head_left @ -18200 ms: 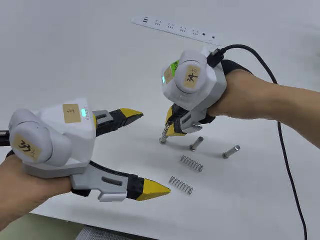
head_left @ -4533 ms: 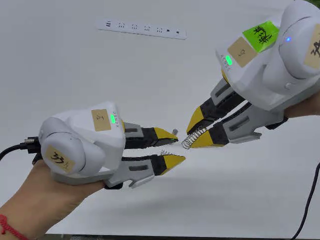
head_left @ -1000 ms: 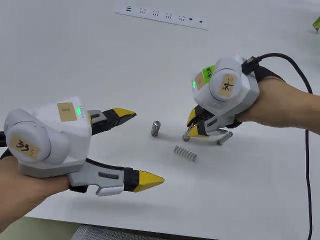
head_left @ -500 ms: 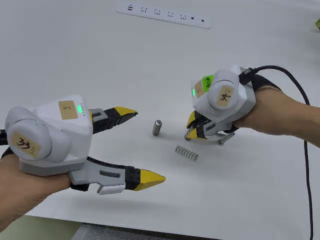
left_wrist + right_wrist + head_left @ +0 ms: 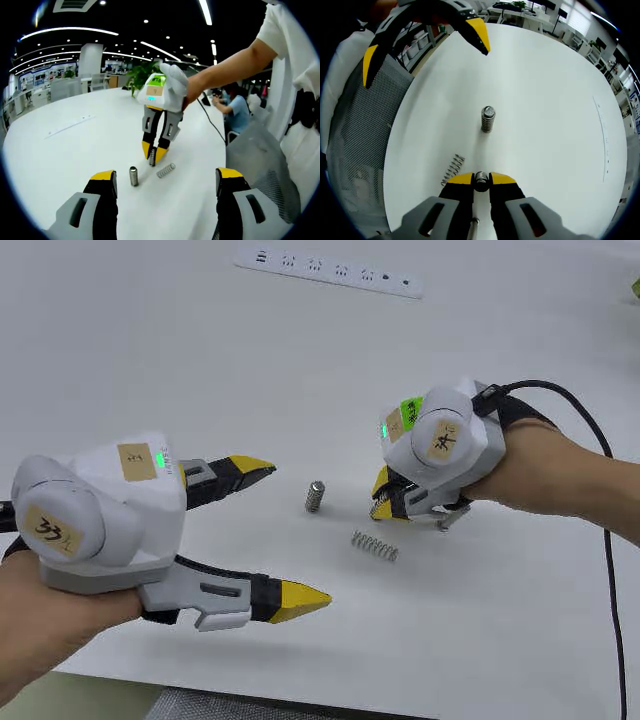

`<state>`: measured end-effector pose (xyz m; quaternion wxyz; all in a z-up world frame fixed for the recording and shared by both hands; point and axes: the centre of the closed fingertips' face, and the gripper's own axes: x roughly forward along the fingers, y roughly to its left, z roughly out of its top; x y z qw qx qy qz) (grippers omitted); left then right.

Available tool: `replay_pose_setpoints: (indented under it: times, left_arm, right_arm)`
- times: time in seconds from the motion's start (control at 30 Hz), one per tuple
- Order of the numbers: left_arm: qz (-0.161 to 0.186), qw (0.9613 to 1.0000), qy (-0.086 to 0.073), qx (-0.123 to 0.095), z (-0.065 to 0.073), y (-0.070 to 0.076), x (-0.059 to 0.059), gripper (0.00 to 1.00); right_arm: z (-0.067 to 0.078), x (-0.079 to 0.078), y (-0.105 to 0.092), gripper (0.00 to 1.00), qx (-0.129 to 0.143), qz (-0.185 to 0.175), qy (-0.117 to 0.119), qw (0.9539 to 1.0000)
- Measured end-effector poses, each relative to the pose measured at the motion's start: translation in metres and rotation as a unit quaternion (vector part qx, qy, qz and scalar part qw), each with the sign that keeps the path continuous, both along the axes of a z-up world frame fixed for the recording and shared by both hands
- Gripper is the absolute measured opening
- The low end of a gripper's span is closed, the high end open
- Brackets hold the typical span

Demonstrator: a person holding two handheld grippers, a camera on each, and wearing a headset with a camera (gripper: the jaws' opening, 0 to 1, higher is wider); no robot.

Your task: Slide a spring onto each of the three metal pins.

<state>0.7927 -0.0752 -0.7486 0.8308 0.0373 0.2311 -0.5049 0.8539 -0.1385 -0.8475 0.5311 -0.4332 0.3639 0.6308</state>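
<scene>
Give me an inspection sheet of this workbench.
Surface: white tabletop, plain.
Job's things: spring-sleeved steel pin upright; second steel pin upright in right gripper; third steel pin beside it, partly hidden; loose steel coil spring lying flat.
Clutter: white power strip at far edge.
Grippers: left gripper open, hovering; right gripper shut on second steel pin.
Cables: black cable from right gripper.
Surroundings: open office, seated person.
</scene>
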Motion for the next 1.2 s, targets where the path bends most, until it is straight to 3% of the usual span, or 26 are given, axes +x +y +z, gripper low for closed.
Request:
replay_pose_setpoints:
  times: [0.23,0.6,1.2]
  left_arm:
    - [0.000,1.0000,-0.002,0.002,0.002,0.000,0.000,0.82]
    - [-0.003,1.0000,-0.004,0.004,0.004,-0.001,-0.001,0.82]
    - [-0.012,0.9998,-0.012,0.013,0.006,0.000,-0.002,0.83]
  right_arm:
    - [-0.004,0.001,0.000,0.16,-0.001,-0.002,-0.001,1.0000]
    - [0.003,0.001,0.000,0.22,0.008,-0.004,-0.002,1.0000]
    - [0.047,0.003,-0.007,0.46,0.065,-0.044,-0.008,0.9969]
